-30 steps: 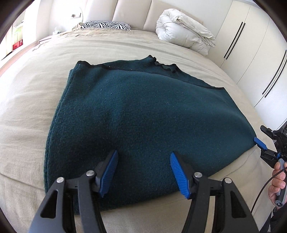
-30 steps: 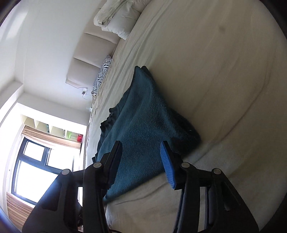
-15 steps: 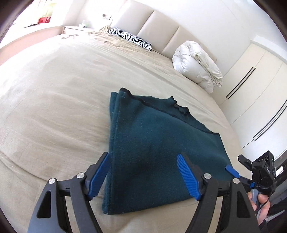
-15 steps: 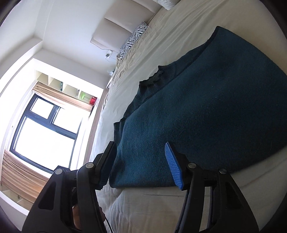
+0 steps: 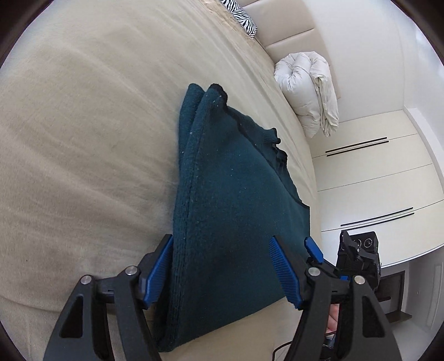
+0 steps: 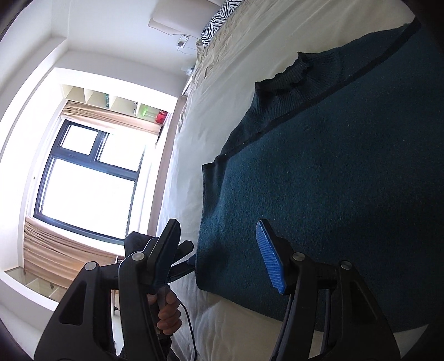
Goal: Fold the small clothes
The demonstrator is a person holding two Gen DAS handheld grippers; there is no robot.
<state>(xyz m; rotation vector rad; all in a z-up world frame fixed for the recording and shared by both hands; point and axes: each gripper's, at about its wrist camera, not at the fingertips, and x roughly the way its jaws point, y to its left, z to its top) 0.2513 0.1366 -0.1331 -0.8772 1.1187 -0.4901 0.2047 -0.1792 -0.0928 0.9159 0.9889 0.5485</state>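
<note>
A dark teal knitted sweater [image 5: 238, 200] lies folded flat on the beige bed [image 5: 83, 138], its ribbed collar [image 6: 299, 72] toward the headboard. My left gripper [image 5: 222, 266] is open, its jaws straddling the sweater's near left corner, with the left blue pad at the folded edge. My right gripper [image 6: 219, 255] is open at the sweater's near edge, over the same corner from the other side. The sweater [image 6: 333, 194] fills the right of the right wrist view. Each gripper shows in the other's view: the right one [image 5: 358, 258] and the left one [image 6: 166, 250].
A rolled white duvet [image 5: 308, 91] and a zebra pillow [image 5: 244, 19] lie at the padded headboard. White wardrobe doors [image 5: 374, 180] stand right of the bed. A bright window [image 6: 88, 180] with shelves above is on the other side.
Both grippers swung toward the sweater's near left corner and came closer to it. The left view turned to look along the sweater's left folded edge. Both stayed open.
</note>
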